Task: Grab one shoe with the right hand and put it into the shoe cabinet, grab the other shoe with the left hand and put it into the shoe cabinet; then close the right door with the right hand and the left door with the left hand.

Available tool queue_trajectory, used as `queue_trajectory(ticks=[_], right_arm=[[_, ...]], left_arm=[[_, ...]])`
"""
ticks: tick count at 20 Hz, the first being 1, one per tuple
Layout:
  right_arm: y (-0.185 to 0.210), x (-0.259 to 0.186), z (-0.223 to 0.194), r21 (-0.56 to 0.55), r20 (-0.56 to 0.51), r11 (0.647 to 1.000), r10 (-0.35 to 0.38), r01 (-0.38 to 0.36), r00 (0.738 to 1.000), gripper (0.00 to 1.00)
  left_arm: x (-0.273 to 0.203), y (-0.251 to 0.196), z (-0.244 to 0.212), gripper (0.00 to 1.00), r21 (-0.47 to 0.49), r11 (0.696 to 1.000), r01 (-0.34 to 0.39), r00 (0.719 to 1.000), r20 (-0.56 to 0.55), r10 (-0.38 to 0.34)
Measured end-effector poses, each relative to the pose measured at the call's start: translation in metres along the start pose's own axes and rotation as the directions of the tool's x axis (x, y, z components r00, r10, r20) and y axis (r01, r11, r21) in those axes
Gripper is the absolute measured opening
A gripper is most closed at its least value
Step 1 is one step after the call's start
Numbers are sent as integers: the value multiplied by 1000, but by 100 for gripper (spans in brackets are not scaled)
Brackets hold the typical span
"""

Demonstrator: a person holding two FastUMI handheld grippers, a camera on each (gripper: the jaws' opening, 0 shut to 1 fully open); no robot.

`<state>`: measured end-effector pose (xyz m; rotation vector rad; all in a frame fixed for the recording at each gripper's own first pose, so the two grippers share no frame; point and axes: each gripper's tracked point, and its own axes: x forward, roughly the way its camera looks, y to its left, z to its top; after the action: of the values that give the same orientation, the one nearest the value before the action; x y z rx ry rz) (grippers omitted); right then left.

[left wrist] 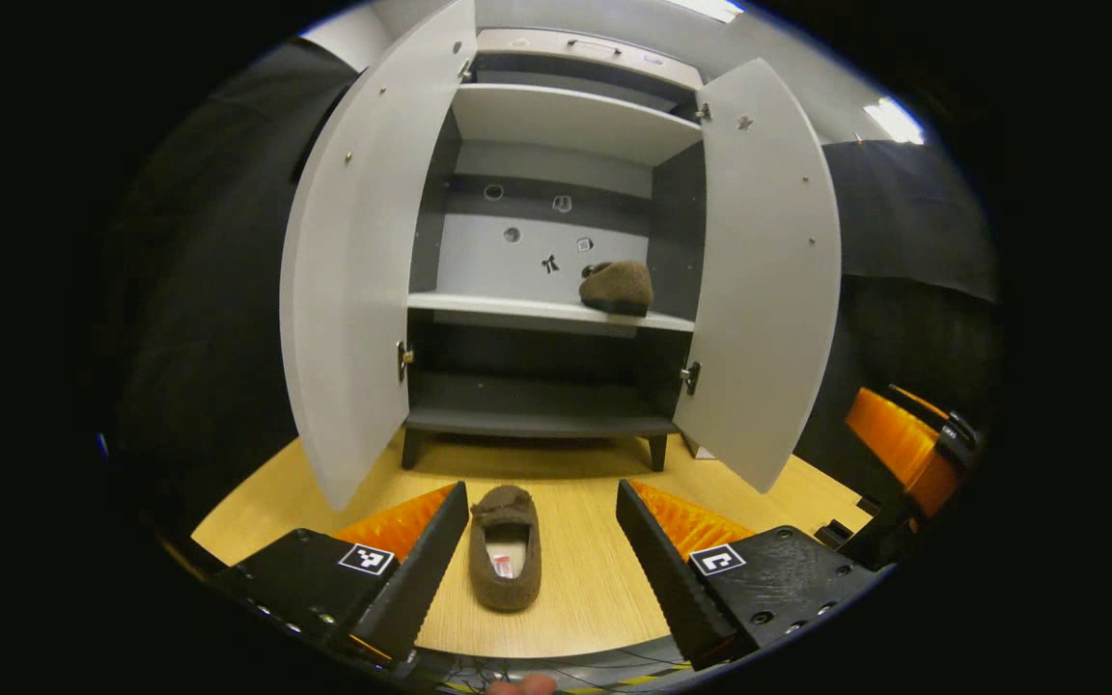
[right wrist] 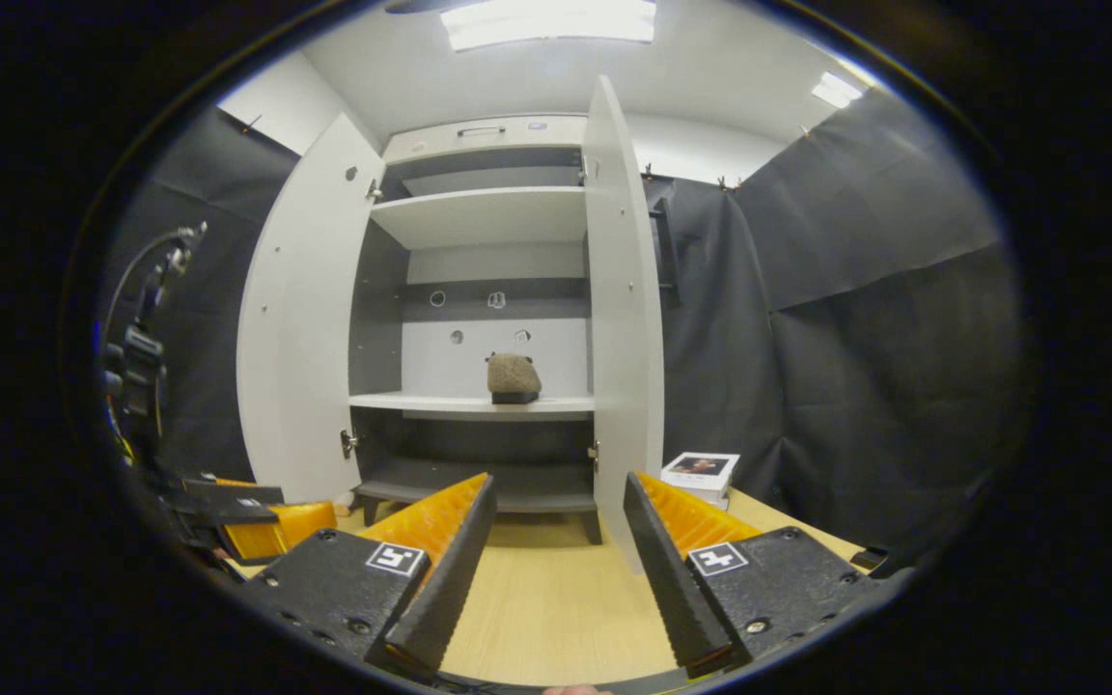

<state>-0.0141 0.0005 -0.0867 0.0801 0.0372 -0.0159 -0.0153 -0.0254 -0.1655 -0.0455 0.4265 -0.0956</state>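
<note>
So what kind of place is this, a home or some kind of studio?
Most likely a staged recording booth, not a home: black cloth walls surround a lone shoe cabinet standing on a wooden table, with one slipper shelved and another waiting.

Each set of tongs, the left tongs (left wrist: 542,541) and the right tongs (right wrist: 558,541), has two long wedge-shaped fingers with ribbed inner faces, mounted on blocky bodies that carry small square black-and-white coded markers and round recessed screw heads.
</note>
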Motion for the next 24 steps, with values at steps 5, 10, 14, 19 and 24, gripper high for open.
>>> queue_trajectory(ticks=[5, 10, 14, 19, 24], right_arm=[[5, -3, 8, -41, 14, 999, 24, -24, 1000, 85], [19, -6, 2, -52, -21, 997, 55, -56, 998, 85], [24, -3, -1, -55, -49, 996, 60, -63, 997, 85], [11, 8, 6, -79, -48, 996, 24, -28, 999, 85], [2, 16, -7, -85, -88, 996, -4, -3, 996, 85]], left_arm=[[39, 24, -43, 96, -42, 998, -43, 991, -130, 37], [84, 56, -83, 95, -28, 997, -74, 970, -236, 65], [117, 77, -113, 95, -36, 994, -105, 951, -297, 90], [142, 99, -151, 95, -105, 983, -153, 919, -379, 103], [152, 108, -153, 96, -73, 985, -156, 929, -349, 121]])
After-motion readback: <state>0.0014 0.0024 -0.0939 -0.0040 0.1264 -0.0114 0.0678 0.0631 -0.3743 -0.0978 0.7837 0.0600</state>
